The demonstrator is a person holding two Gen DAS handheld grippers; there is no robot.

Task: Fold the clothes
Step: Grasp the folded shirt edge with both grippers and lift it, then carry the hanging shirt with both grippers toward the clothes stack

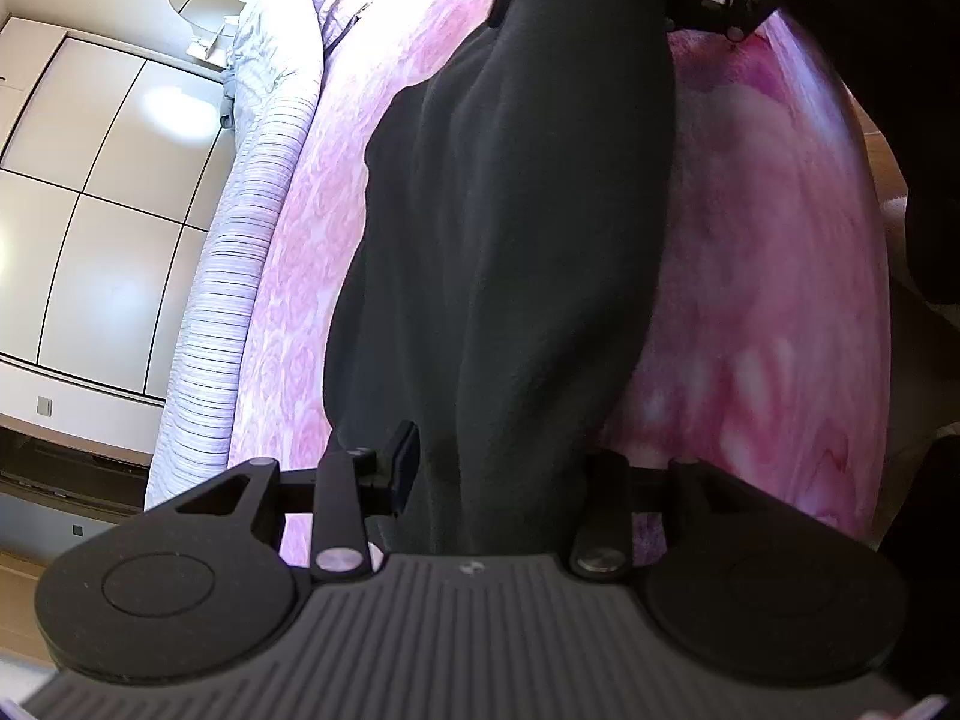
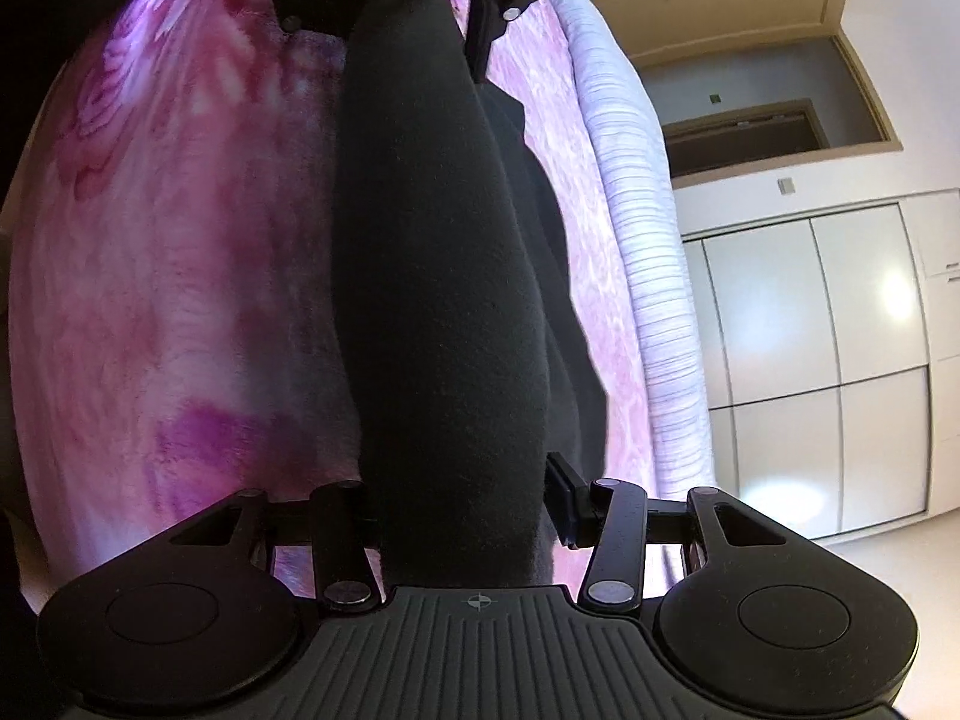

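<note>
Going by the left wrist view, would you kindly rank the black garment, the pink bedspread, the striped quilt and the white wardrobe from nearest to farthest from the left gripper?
1. Black garment, between the jaws of the left gripper.
2. Pink bedspread, under and beside it.
3. Striped quilt, along the bedspread's left edge.
4. White wardrobe, far left, beyond the quilt.

I can read no words, brands or numbers anywhere; only a small crosshair mark sits on my left gripper's ribbed body (image 1: 471, 566) (and on my right gripper's ribbed body (image 2: 478, 602)).
</note>
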